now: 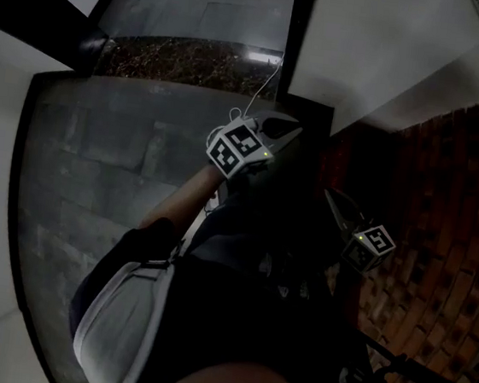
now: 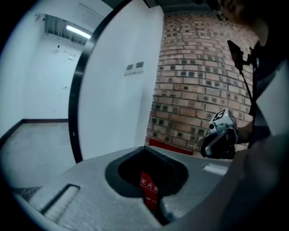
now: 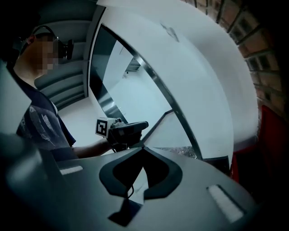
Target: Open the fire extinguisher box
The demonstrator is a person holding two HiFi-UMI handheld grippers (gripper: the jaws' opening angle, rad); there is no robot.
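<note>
My left tongs (image 2: 145, 148) and right tongs (image 3: 142, 147) are both clenched. The red fire extinguisher box (image 3: 267, 149) edge is at three o'clock, with open floor (image 1: 96, 170) at nine.

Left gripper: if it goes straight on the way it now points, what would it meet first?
Probably the red fire extinguisher box, seen beyond the shut jaws of the left gripper; the depth is unclear.

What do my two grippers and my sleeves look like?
Both the left gripper and the right gripper have broad grey jaws around a dark cut-out. Each carries a white cube with black square markers and a small green light. A thin white cable leaves the left one. The sleeve is short and dark.
</note>
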